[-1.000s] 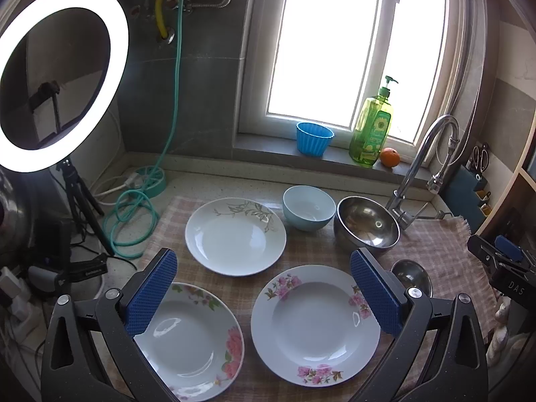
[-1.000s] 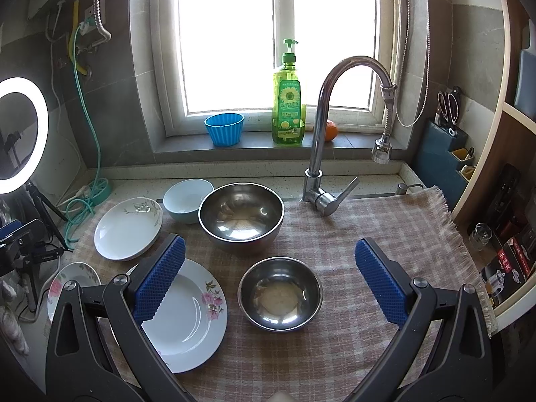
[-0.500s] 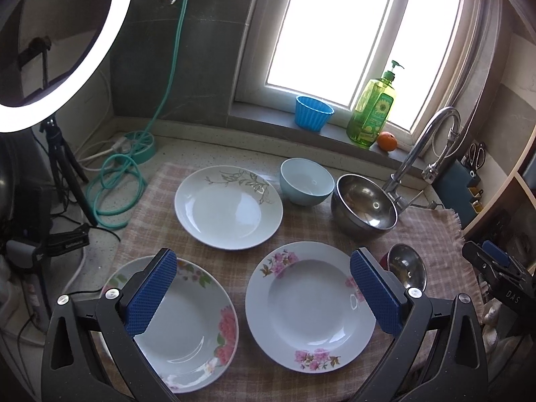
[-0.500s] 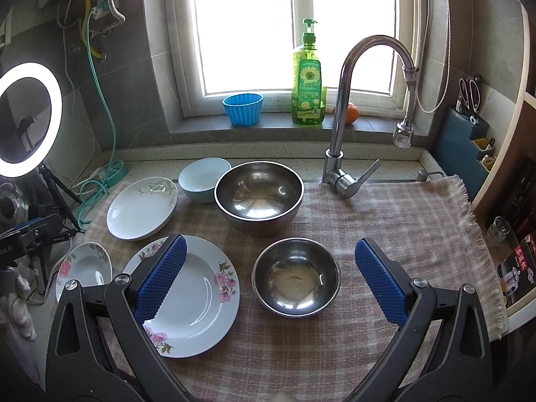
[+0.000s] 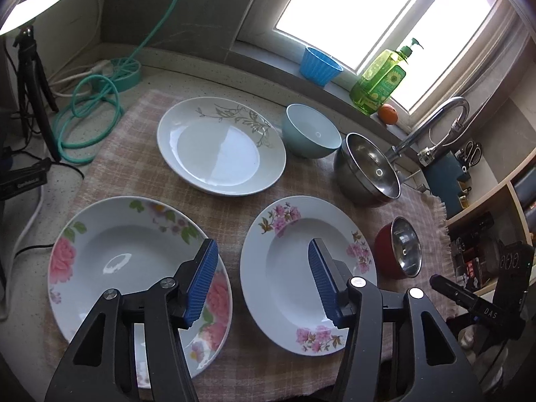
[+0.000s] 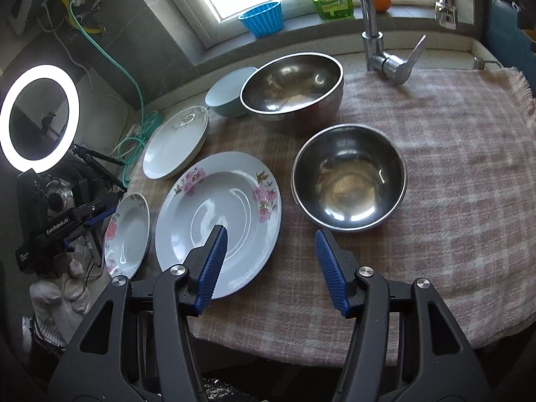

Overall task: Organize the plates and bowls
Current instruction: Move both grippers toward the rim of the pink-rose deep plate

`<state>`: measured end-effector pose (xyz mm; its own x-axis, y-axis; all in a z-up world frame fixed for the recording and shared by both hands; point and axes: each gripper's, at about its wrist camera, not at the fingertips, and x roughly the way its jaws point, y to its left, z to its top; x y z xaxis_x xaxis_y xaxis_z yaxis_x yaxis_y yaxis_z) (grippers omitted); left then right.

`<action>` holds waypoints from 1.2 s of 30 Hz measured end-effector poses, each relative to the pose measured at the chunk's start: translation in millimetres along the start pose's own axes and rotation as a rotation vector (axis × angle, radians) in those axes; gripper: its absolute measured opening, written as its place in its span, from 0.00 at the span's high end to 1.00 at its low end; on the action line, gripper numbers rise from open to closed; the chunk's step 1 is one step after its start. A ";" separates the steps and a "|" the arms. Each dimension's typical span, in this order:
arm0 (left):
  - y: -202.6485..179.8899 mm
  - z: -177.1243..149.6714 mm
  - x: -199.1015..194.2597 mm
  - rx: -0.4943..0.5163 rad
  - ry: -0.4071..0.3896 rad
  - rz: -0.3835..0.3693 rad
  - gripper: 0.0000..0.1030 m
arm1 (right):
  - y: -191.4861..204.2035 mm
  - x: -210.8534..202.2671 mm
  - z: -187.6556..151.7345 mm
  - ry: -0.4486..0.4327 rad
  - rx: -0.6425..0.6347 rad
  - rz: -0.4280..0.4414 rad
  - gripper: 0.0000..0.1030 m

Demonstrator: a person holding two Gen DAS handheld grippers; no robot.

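Observation:
Three plates lie on the checked cloth: a rose-patterned plate (image 5: 127,261), a pink-blossom plate (image 5: 288,261) and a leaf-patterned plate (image 5: 217,147). Behind them stand a light blue bowl (image 5: 311,134), a large steel bowl (image 5: 368,171) and a small steel bowl (image 5: 402,248) with a red outside. My left gripper (image 5: 261,251) hangs over the gap between the rose and blossom plates, its jaws closing on nothing. My right gripper (image 6: 269,234) hovers over the right rim of the blossom plate (image 6: 217,211), just in front of the small steel bowl (image 6: 348,177). Its jaws are closing too and touch nothing.
A faucet (image 6: 372,33) rises at the back of the checked cloth (image 6: 452,167). On the sill stand a blue cup (image 6: 264,20), a green soap bottle (image 5: 382,80) and an orange (image 5: 388,114). A ring light (image 6: 40,117), tripod and green hose (image 5: 87,124) crowd the left.
Both grippers have sunk toward the cloth and tipped further downward, so the dishes look larger. The jaws of both have narrowed from wide open to about half.

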<state>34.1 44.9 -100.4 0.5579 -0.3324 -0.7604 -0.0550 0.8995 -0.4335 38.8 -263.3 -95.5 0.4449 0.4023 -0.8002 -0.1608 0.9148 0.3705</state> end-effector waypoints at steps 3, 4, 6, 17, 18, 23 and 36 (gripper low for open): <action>1.9 -1.1 15.9 -0.005 0.049 -0.007 0.54 | -5.6 21.1 -8.6 0.083 0.031 0.034 0.52; 2.4 -0.5 20.6 -0.007 0.066 -0.012 0.55 | -7.0 28.1 -11.2 0.104 0.042 0.044 0.59; 2.2 2.0 28.5 -0.001 0.091 -0.018 0.58 | -11.1 37.1 -15.7 0.134 0.073 0.061 0.60; 0.0 20.9 58.5 0.106 0.192 0.029 0.69 | -14.6 65.2 -30.6 0.175 0.157 0.099 0.77; 1.3 22.5 61.3 0.104 0.202 0.026 0.70 | -16.9 65.9 -30.5 0.173 0.162 0.100 0.79; 1.5 22.8 75.5 0.102 0.251 0.013 0.70 | -22.3 66.2 -23.9 0.159 0.194 0.115 0.81; 5.8 23.6 88.1 0.083 0.291 -0.001 0.71 | -11.8 87.0 -15.4 0.188 0.176 0.130 0.88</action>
<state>102.5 27.5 -158.5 0.2969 -0.3901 -0.8716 0.0203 0.9151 -0.4027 65.9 -238.6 -176.7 0.2566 0.5304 -0.8080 -0.0432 0.8414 0.5387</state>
